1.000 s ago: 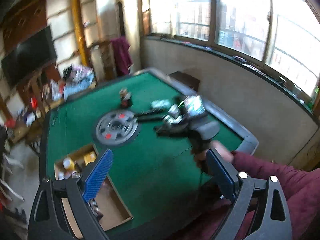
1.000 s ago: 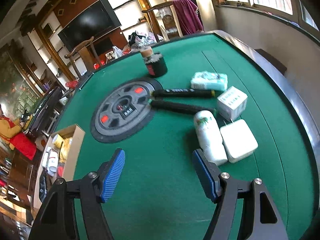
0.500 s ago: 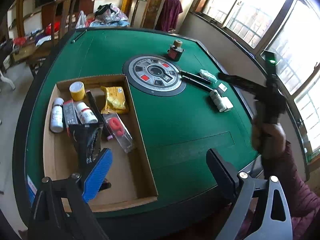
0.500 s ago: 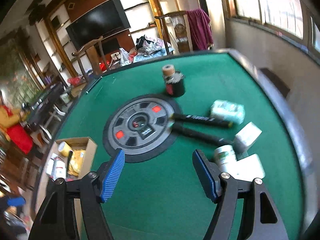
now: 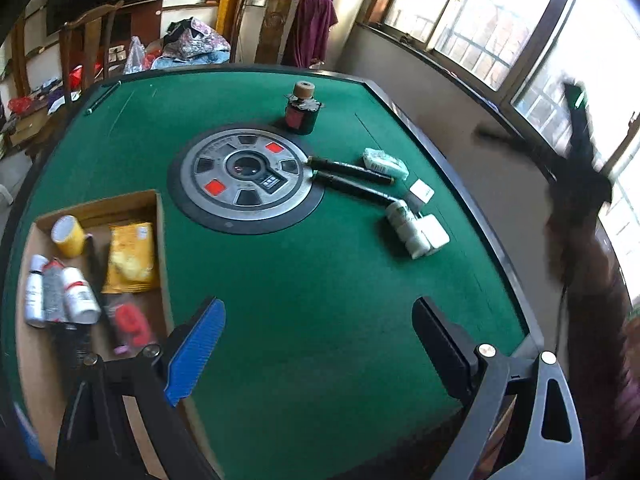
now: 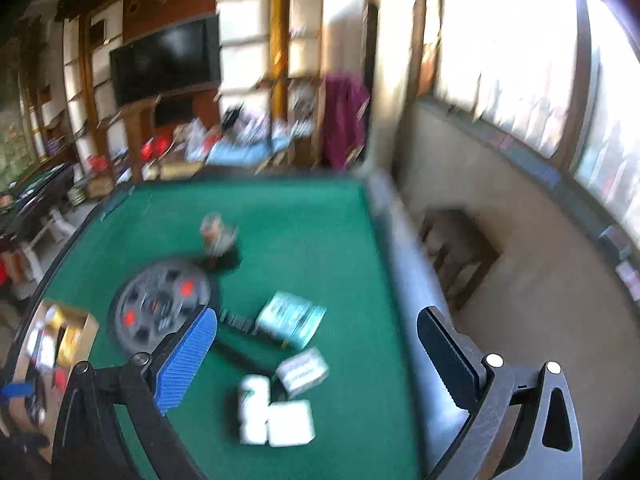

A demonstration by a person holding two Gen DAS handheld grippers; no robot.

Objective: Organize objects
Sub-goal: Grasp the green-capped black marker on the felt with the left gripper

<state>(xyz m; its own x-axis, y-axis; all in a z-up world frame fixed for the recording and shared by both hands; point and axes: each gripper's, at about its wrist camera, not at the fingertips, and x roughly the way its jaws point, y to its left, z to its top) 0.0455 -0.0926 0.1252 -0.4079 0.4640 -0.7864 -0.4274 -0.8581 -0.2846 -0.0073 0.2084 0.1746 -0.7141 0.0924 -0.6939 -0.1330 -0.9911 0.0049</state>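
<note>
Looking at how this is laid out, the sorting logic is pretty obvious: the shallow brown cardboard box [image 5: 96, 208] sits at the left edge of the green felt table [image 5: 304, 288], and it already holds a yellow-lidded jar [image 5: 68, 235], a yellow snack packet [image 5: 129, 258], a few white bottles [image 5: 60, 296] and something red [image 5: 134, 324] that's too blurry to name. So that box reads as the drop-off spot. What's left to collect is bunched toward the right edge: two long black tubes [image 5: 352, 176] lying side by side against the round grey disc [image 5: 246, 178] set in the table's middle, a pale green wrapped packet [image 5: 384, 161], a small white box [image 5: 422, 191], a white cylindrical bottle lying on its side [image 5: 406, 228] that touches a flat white square pack [image 5: 434, 232], plus a dark jar with a cork-coloured top [image 5: 302, 114] standing nearer the far edge. The left gripper [image 5: 320, 354] hovers over bare felt near the front edge, jaws spread wide with nothing between them. The right gripper [image 6: 316, 364] is also released and empty, held up above the right-hand cluster; its view is badly smeared. My guess is the right one goes for the bottle or square pack since they're closest, though those two touching could make a clean pinch fiddly.
</note>
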